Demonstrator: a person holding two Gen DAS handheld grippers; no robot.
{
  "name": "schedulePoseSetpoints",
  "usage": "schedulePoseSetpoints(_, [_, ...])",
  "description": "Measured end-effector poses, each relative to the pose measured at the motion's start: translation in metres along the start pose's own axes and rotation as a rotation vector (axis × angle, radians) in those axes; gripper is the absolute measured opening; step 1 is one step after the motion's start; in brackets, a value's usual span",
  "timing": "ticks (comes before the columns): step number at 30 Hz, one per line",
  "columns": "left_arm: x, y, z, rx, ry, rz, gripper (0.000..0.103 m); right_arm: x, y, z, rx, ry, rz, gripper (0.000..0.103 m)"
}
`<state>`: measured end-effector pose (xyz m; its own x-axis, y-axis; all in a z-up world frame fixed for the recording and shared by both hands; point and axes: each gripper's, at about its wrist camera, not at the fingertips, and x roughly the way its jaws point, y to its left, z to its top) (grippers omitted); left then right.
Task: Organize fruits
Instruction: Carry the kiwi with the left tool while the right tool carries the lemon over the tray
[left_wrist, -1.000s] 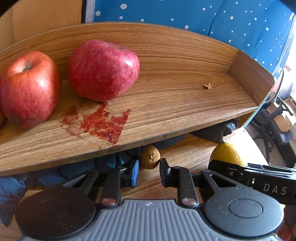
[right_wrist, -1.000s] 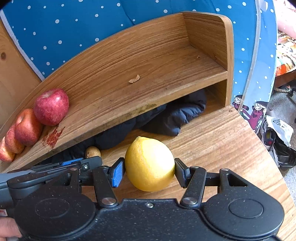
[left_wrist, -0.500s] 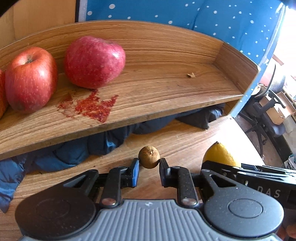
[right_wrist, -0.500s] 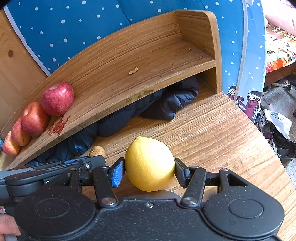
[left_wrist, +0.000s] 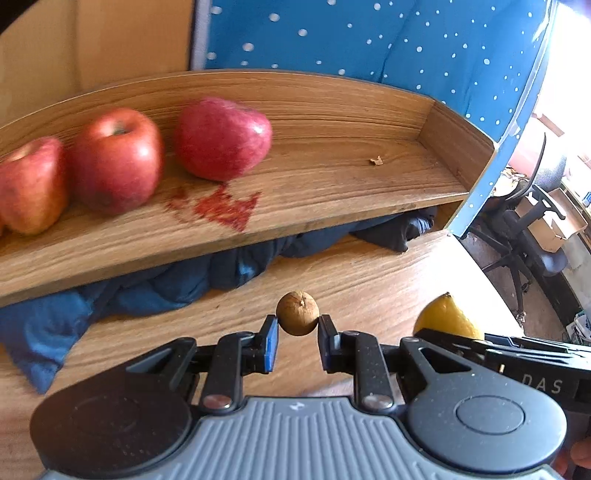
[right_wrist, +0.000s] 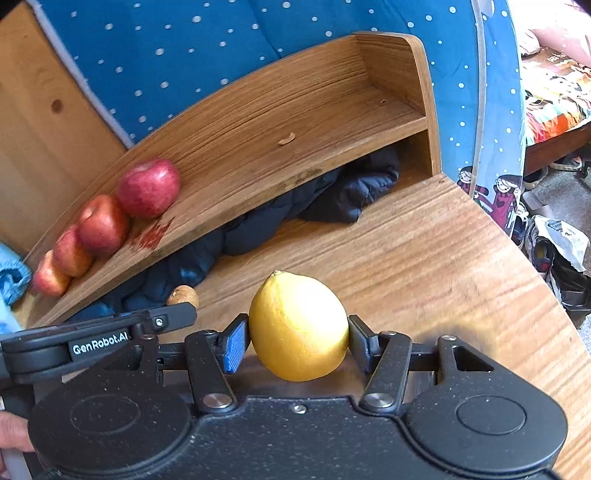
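With the left tongs clamped on a small brown fruit and the right tongs on a lemon, lift both level onto the shelf beside the apples.

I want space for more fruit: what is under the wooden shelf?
Under the shelf lies a crumpled dark blue cloth, stuffed along most of the gap and spilling onto the table. Anything behind or beneath the cloth is hidden.

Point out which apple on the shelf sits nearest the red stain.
The darker, speckled red apple at the right end of the row: the red stain starts right at its base, and the other apples sit further left.
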<state>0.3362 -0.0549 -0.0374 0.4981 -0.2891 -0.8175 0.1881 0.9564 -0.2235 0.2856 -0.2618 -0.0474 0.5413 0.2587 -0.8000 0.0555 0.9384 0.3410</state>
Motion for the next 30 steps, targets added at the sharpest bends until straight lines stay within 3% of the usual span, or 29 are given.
schedulePoseSetpoints(13, [-0.029, 0.011, -0.043, -0.073, 0.04, 0.035, 0.024, -0.013, 0.005, -0.034, -0.026, 0.06, 0.006, 0.058])
schedulePoseSetpoints(30, [-0.034, 0.02, -0.067, -0.127, 0.118, 0.063, 0.023, -0.012, 0.008, -0.041, -0.056, 0.074, -0.009, 0.06])
